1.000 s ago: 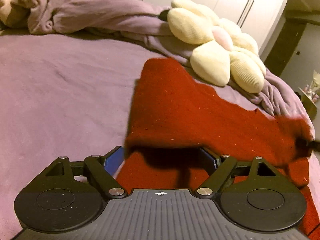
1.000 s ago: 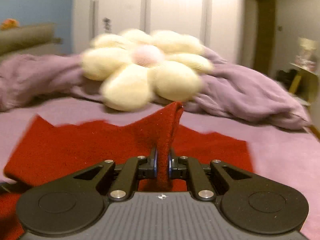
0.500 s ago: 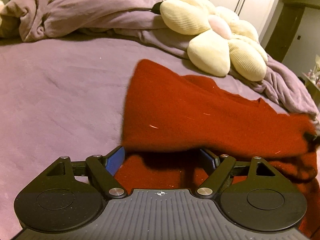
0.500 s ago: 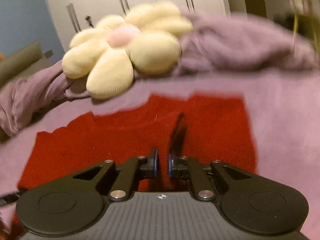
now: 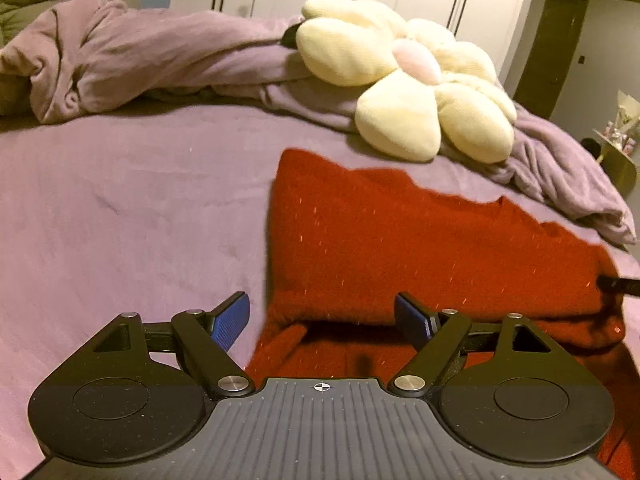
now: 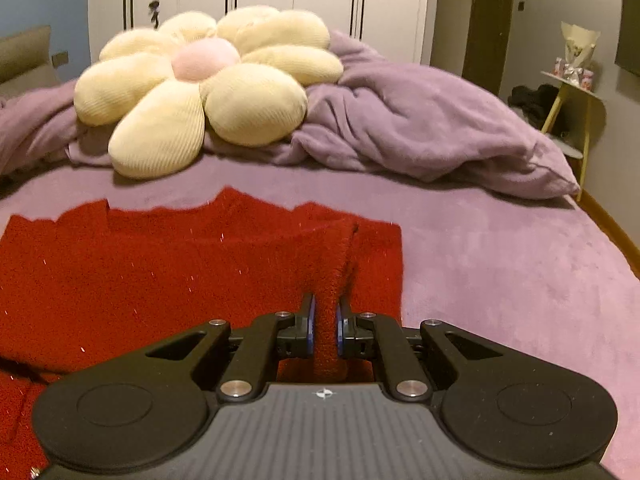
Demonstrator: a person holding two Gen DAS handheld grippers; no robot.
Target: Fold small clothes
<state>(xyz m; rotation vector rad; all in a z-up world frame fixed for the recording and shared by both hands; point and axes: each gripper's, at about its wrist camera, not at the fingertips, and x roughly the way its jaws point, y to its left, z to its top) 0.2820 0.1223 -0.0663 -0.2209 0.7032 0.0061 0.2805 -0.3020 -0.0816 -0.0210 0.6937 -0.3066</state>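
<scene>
A red knitted garment (image 5: pixel 420 248) lies on the purple bed, folded over on itself; it also shows in the right wrist view (image 6: pixel 160 272). My left gripper (image 5: pixel 322 320) is open, its blue pads (image 5: pixel 232 320) wide apart at the near folded edge, with the cloth lying between them, not pinched. My right gripper (image 6: pixel 324 324) is shut on a raised fold of the red garment at its right side. The tip of the right gripper shows at the right edge of the left wrist view (image 5: pixel 618 286).
A cream flower-shaped cushion (image 5: pixel 408 84) (image 6: pixel 204 88) rests on a bunched purple blanket (image 6: pixel 420 120) behind the garment. White wardrobe doors stand beyond. A small yellow side table (image 6: pixel 576 96) stands off the bed's right. Bare purple bedsheet (image 5: pixel 120 208) stretches to the left.
The lifted upper layer has come down flat onto the garment. My left gripper has drawn back a little and stays open. My right gripper still pinches the fold, now lower.
</scene>
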